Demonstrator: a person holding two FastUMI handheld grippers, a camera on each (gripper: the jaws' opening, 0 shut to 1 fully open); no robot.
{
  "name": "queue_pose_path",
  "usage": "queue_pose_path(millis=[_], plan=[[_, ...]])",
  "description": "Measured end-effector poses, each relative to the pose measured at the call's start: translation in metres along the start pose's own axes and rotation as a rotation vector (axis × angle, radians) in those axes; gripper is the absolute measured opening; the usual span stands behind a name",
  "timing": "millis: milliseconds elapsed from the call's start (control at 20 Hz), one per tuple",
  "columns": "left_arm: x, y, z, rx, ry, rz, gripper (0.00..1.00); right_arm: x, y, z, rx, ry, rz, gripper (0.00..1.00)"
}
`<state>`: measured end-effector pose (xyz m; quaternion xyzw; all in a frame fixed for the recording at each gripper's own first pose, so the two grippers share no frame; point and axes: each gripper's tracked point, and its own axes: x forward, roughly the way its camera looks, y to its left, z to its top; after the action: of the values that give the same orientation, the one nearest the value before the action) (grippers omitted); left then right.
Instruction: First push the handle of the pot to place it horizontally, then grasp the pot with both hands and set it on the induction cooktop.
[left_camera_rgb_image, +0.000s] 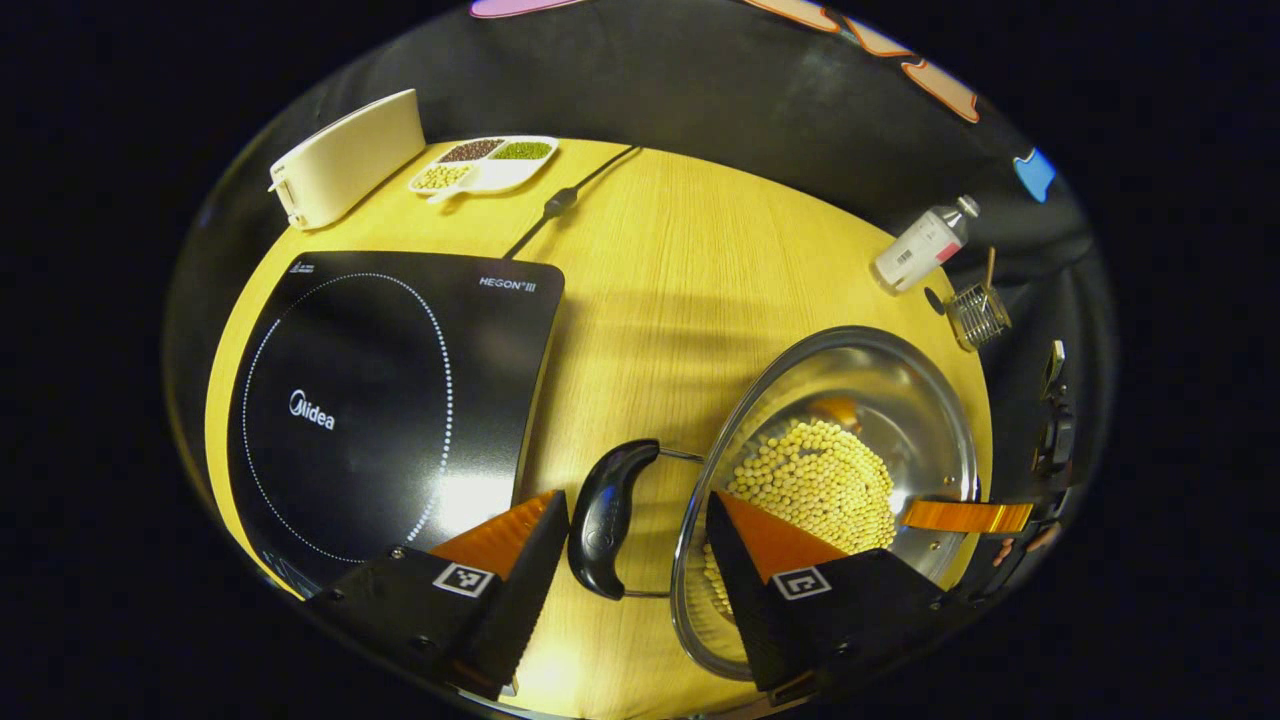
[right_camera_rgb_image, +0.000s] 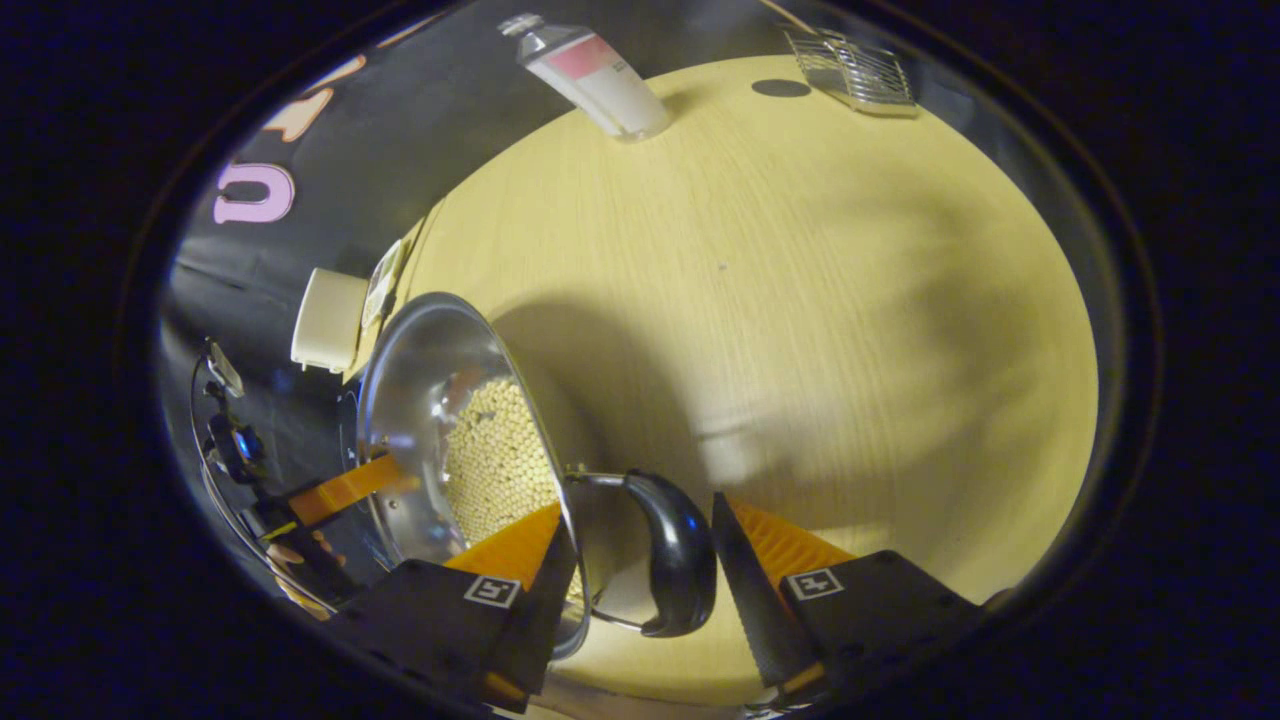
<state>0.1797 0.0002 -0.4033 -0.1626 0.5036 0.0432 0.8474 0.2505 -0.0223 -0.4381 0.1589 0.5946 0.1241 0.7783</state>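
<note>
Through the left gripper view, we see our left gripper (left_camera_rgb_image: 637, 540) spread wide around the black curved handle (left_camera_rgb_image: 606, 518) of the shiny steel pot of pale beans (left_camera_rgb_image: 835, 470), one finger outside the handle, one over the rim, neither pressing. The black glass induction cooktop (left_camera_rgb_image: 385, 400) lies bare just beside the pot on the yellow wooden table (left_camera_rgb_image: 690, 270).

Through the right gripper view, our right gripper (right_camera_rgb_image: 645, 570) likewise straddles the opposite black handle (right_camera_rgb_image: 678, 552), fingers apart. We judge both handles horizontal, so pushing seems done; clamping, lifting and setting down remain.
</note>
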Motion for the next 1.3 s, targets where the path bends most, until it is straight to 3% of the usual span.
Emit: queue_pose_path(millis=[50,100,150,200,250,300,500,600,850,1000,1050,1250,1300], plan=[[0.002,-0.001,-0.001,0.001,0.006,0.002,0.89,0.005,0.005,0.001,0.022,0.007,0.023,0.70],[0.001,0.001,-0.003,0.009,0.017,0.015,0.78,0.001,0.005,0.003,0.029,0.007,0.015,0.65],[0.005,0.004,-0.004,0.016,0.025,0.023,0.77,0.003,0.005,0.002,0.027,0.014,0.015,0.59],[0.005,0.005,-0.002,0.017,0.025,0.029,0.71,0.005,0.005,0.002,0.028,0.016,0.019,0.59],[0.004,0.005,-0.001,0.023,0.027,0.026,0.75,0.005,0.005,-0.001,0.025,0.021,0.030,0.59],[0.005,0.005,-0.002,0.032,0.034,0.022,0.72,0.005,0.006,-0.001,0.027,0.030,0.040,0.52],[0.005,0.004,-0.003,0.036,0.045,0.022,0.67,0.004,0.005,0.000,0.019,0.024,0.031,0.51],[0.003,0.002,-0.006,0.027,0.050,0.021,0.64,0.001,0.004,-0.002,0.007,0.023,0.025,0.57],[-0.015,-0.007,-0.020,0.084,0.080,0.015,0.66,-0.025,0.001,-0.018,-0.010,0.026,0.041,0.57],[-0.030,-0.014,-0.023,0.099,0.067,-0.006,0.62,-0.039,-0.001,-0.027,-0.011,0.016,0.047,0.57],[-0.036,-0.015,-0.025,0.107,0.066,-0.009,0.64,-0.043,-0.002,-0.030,-0.013,0.013,0.047,0.51],[-0.056,-0.011,-0.032,0.104,0.074,-0.017,0.61,-0.060,0.007,-0.044,-0.009,-0.001,0.043,0.57],[-0.061,-0.008,-0.034,0.101,0.076,-0.019,0.62,-0.063,0.010,-0.049,-0.014,-0.005,0.041,0.51]])
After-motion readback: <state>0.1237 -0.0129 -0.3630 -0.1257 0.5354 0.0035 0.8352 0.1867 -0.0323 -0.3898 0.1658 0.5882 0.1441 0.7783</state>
